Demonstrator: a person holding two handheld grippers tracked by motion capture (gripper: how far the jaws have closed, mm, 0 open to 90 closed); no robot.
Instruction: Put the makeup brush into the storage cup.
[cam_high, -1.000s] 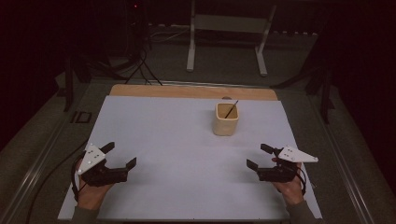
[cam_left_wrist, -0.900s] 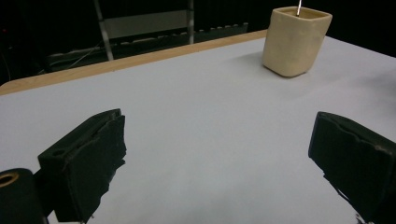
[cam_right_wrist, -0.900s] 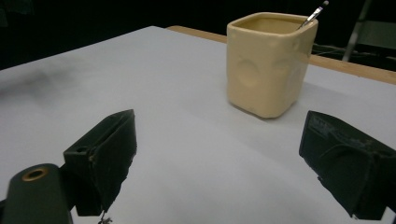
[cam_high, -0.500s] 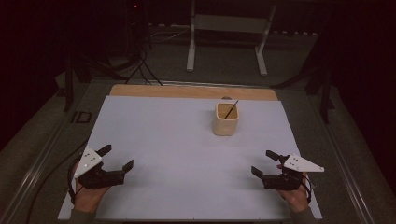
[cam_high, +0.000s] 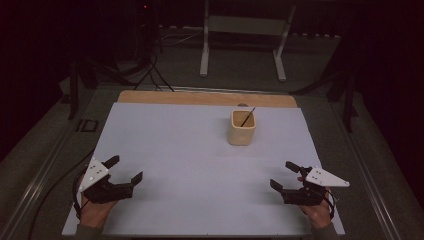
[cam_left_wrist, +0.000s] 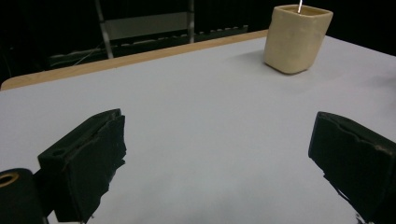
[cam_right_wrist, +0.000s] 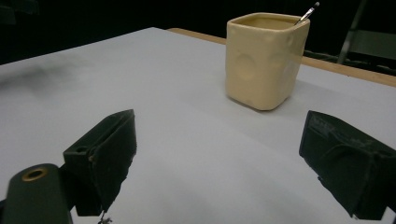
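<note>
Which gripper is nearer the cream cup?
The right gripper. It sits near the table's front right, closer to the cup; the left gripper is at the front left, farther off.

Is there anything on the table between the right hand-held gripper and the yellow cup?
No. In the right gripper view, just bare white table lies between the open right hand-held gripper and the cup. The high view agrees.

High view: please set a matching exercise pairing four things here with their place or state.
Things:
1. cup
2. thin stick
3. left hand-held gripper
4. right hand-held gripper

Places or states:
A. leaning inside the cup
B. open, near the table's front left
C. standing far right of centre
D. open, near the table's front right

Pairs: 1-C, 2-A, 3-B, 4-D
</note>
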